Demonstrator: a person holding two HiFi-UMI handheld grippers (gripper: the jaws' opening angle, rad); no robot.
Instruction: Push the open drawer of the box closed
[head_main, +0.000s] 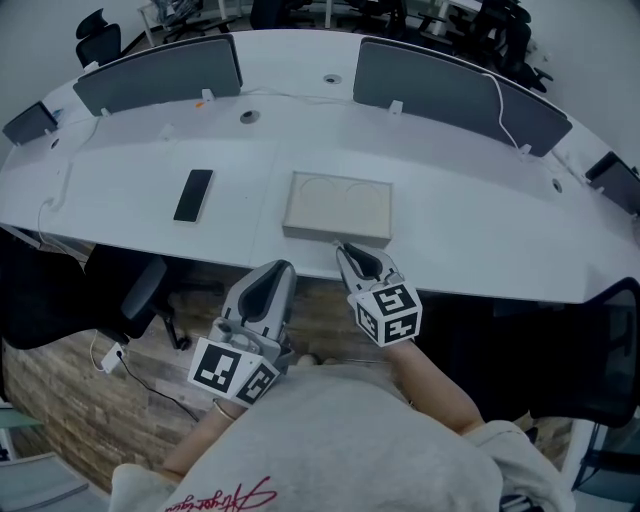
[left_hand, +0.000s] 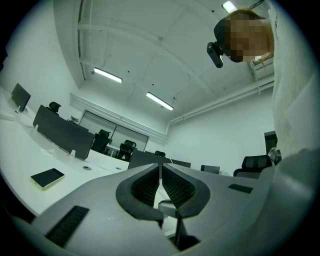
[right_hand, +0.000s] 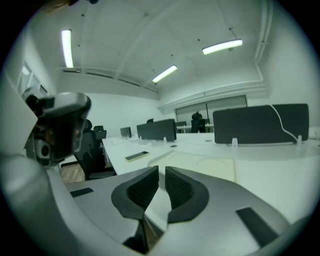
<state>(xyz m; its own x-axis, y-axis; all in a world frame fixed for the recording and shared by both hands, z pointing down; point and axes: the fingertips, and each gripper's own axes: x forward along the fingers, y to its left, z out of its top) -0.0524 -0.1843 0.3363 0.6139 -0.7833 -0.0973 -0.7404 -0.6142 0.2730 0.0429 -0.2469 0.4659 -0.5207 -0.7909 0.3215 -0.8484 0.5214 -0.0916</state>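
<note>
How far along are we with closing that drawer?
Looks done: in the head view nothing sticks out of the box. In hand: nothing. The right gripper sits by the box's front, jaws barely apart and empty. The left gripper hangs off the desk, jaws shut. Left: confirm the front is flush.
</note>
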